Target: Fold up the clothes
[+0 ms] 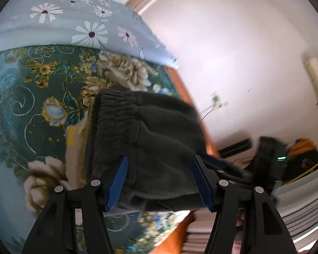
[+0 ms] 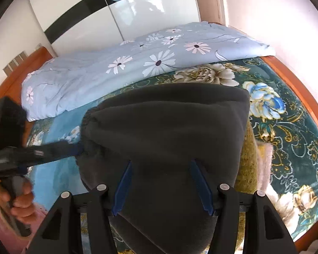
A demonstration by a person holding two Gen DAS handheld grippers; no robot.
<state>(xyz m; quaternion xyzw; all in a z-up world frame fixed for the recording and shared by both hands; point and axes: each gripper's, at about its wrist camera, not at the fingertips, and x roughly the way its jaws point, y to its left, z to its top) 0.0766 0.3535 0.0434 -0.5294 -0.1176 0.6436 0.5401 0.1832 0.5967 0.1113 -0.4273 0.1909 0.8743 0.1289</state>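
Left wrist view: your left claw (image 1: 159,177) is clamped on the dark garment (image 1: 150,127), lifted over the floral bed (image 1: 31,97).
Right wrist view: your right claw (image 2: 161,184) is likewise clamped on the garment's near fold, quilt (image 2: 116,63) far behind.

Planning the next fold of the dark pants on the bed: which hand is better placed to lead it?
Probably the left. Its tool straddles the pants at the gathered waistband, an edge to carry over. The right tool sits over plain mid-cloth, better for steadying. Whether either actually pinches the cloth is unclear.
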